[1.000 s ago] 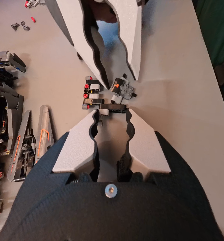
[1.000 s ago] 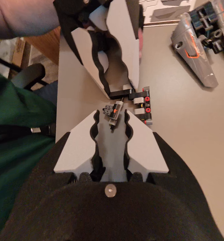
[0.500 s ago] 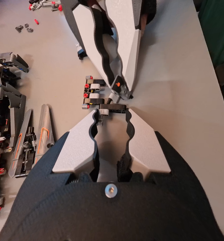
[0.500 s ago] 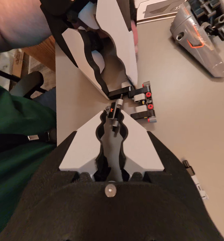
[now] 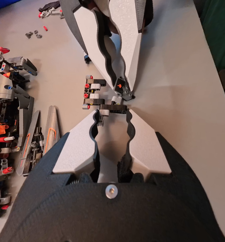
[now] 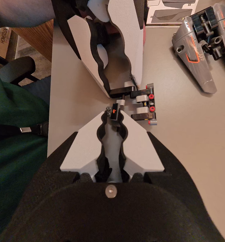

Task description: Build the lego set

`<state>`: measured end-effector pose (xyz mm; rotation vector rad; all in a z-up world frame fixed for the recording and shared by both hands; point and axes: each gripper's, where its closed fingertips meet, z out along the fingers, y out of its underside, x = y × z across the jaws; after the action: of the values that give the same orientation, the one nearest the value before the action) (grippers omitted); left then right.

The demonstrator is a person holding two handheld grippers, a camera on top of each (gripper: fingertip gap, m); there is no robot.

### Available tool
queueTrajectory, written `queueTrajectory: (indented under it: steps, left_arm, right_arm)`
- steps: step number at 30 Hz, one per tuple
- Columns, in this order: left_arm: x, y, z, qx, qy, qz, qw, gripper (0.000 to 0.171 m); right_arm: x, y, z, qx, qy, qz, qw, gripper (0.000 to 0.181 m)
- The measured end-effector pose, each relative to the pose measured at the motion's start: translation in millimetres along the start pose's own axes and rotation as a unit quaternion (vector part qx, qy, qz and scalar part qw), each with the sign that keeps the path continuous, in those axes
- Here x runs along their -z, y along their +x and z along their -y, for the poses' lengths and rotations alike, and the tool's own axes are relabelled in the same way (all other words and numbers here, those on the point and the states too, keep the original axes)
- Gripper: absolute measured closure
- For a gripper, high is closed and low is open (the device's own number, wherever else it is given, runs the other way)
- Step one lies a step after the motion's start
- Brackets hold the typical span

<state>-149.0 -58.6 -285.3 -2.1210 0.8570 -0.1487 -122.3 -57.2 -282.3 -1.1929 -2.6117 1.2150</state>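
Observation:
My left gripper [image 5: 112, 113] is shut on a black beam [image 5: 113, 107] at the end of a small assembly [image 5: 93, 94] of black beams, light grey connectors and red pins lying on the table. My right gripper [image 6: 113, 113] is shut on a small black piece with an orange mark [image 6: 114, 113], joined to a grey studded plate. A light grey bush [image 6: 120, 102] on its axle points at the black beam [image 6: 121, 90], close to it. In the left wrist view the right gripper [image 5: 123, 91] comes in from above, holding that piece [image 5: 119, 85].
A large part-built model [image 5: 4, 104] and grey panels with orange stripes [image 5: 51, 128] lie on the left; the panels also show in the right wrist view [image 6: 193, 56]. Loose small parts [image 5: 33, 34] lie farther off. A booklet [image 6: 170, 13] lies beyond. The table edge [image 6: 49, 91] borders a person in green. Left and right tips are no more than a few centimetres apart.
My right gripper closed on the small black piece, tipped it up off the table and brought its bush end near the black beam. My left gripper kept its hold and place.

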Motion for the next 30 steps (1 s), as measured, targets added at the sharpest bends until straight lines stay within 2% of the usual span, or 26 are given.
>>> queueTrajectory:
  steps: [8, 16, 21, 28, 30]
  left_arm:
    - [-1, 0, 0, 0.004, -0.003, -0.002, 1.0, 0.131]
    - [-4, 3, -2, 0.002, -0.011, -0.006, 1.0, 0.131]
    - [-4, 3, -3, 0.002, -0.012, -0.004, 1.0, 0.131]
    - [-5, 3, -3, 0.003, -0.015, -0.006, 1.0, 0.131]
    - [-5, 3, -3, 0.004, -0.016, -0.007, 1.0, 0.131]
  right_arm:
    - [2, 0, 0, -0.002, 0.008, -0.001, 1.0, 0.17]
    - [7, 1, -4, -0.028, 0.014, -0.004, 0.999, 0.155]
    - [14, -5, -4, -0.026, 0.027, -0.003, 0.999, 0.154]
    - [12, -1, -18, -0.026, 0.004, -0.059, 0.998, 0.153]
    - [7, 2, -19, -0.027, 0.004, -0.081, 0.996, 0.157]
